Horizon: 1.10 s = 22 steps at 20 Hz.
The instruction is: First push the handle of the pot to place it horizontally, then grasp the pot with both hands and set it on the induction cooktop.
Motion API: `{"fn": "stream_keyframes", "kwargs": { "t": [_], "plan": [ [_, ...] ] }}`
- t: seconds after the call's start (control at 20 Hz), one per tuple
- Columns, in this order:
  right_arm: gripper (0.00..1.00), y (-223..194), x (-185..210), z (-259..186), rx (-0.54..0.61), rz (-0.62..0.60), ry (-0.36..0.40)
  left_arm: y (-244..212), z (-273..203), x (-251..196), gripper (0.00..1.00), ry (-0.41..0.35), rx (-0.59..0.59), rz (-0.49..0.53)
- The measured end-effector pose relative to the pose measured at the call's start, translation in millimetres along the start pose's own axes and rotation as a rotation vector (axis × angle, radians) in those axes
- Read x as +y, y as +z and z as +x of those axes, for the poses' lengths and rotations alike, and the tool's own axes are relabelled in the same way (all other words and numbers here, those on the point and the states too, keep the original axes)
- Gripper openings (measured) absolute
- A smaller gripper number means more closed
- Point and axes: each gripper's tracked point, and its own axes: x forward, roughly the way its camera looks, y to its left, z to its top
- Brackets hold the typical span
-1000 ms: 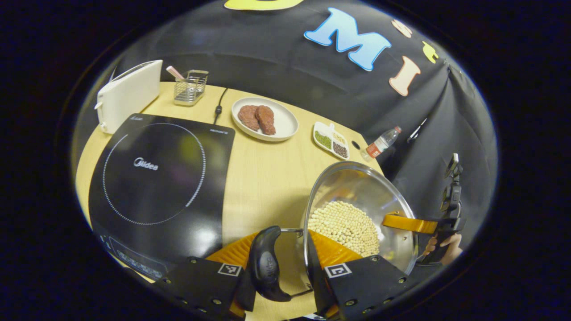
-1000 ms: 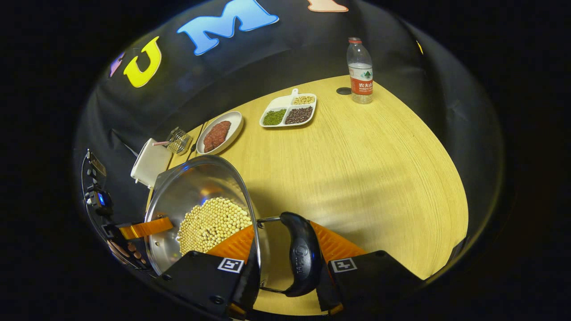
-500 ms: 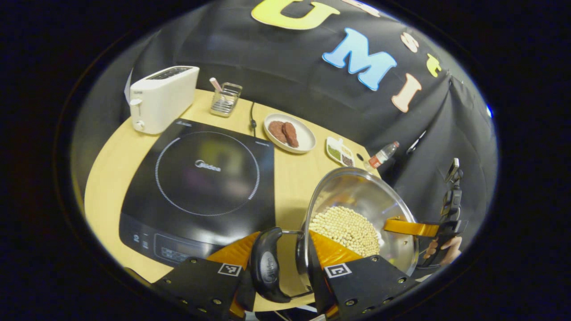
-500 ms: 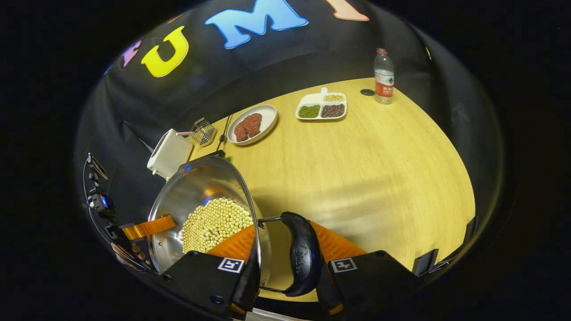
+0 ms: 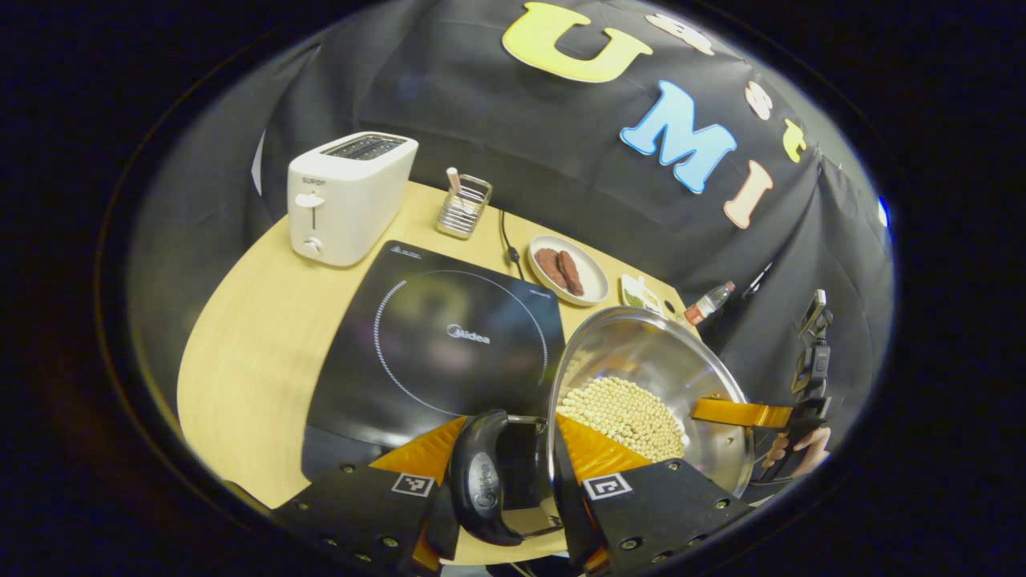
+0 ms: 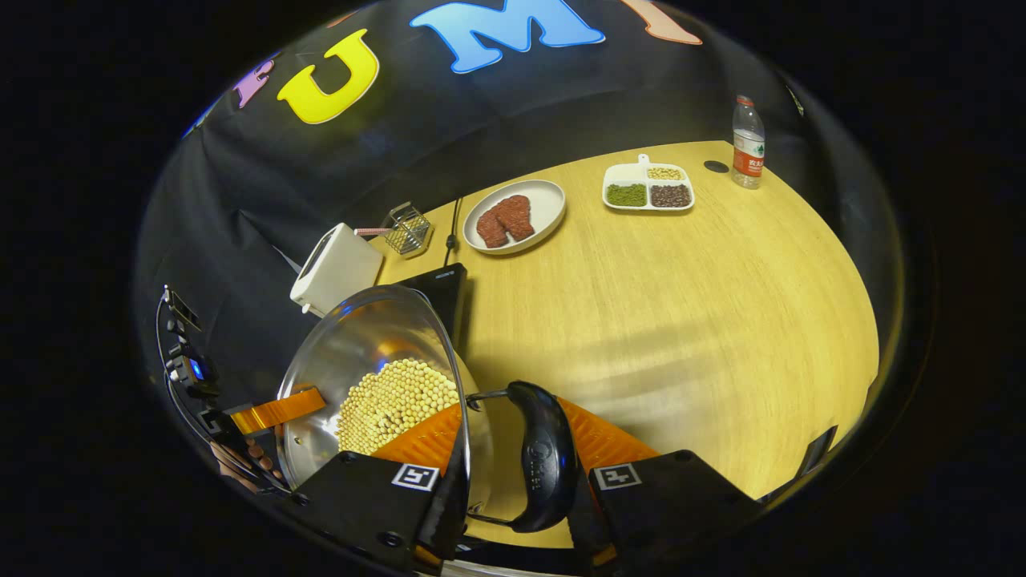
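While both grippers [image 5: 503, 473] [image 6: 513, 473] clench the pot [image 5: 649, 385] by its handles [image 6: 545, 457], you must only lower it onto the induction cooktop [image 5: 449, 336].

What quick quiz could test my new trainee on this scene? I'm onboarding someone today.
1. True or false: the pot already rests on the induction cooktop.
2. What fills the pot? A) pale beans B) noodles C) water
3. Name the white appliance behind the cooktop.
Key: 1 false, its ring is bare; 2 A; 3 the toaster.
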Motion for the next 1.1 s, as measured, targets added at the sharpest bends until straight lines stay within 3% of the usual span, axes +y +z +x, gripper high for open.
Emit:
{"fn": "stream_keyframes", "kwargs": {
  "t": [0.1, 0.55, 0.6, 0.8, 0.95, 1.0, 1.05, 1.1],
  "plan": [
    [0.52, 6.0, 19.3, 7.3, -0.019, 0.021, 0.013, 12.7, -2.6, 17.4, 0.52, 0.002, -0.011, -0.006],
    [0.55, 37.2, 77.0, 57.2, -0.038, -0.009, 0.049, 68.6, 2.5, 80.1, 0.52, 0.018, -0.063, -0.011],
    [0.55, 41.9, 79.7, 63.1, -0.042, -0.008, 0.052, 75.3, 3.9, 86.0, 0.55, 0.019, -0.073, -0.012],
    [0.51, 54.4, 89.5, 95.6, -0.040, -0.002, 0.055, 94.0, 30.0, 106.7, 0.52, 0.035, -0.092, -0.006],
    [0.55, 61.3, 95.5, 119.5, -0.049, 0.009, 0.055, 104.4, 44.5, 121.4, 0.55, 0.048, -0.107, 0.003],
    [0.52, 63.5, 95.8, 126.3, -0.051, 0.010, 0.055, 106.9, 50.7, 126.7, 0.52, 0.049, -0.108, 0.010],
    [0.55, 63.8, 95.3, 132.1, -0.050, 0.014, 0.054, 109.5, 57.5, 130.8, 0.48, 0.050, -0.107, 0.014],
    [0.55, 63.9, 94.1, 138.1, -0.049, 0.017, 0.051, 111.4, 65.3, 134.3, 0.52, 0.049, -0.104, 0.018]
  ]
}}
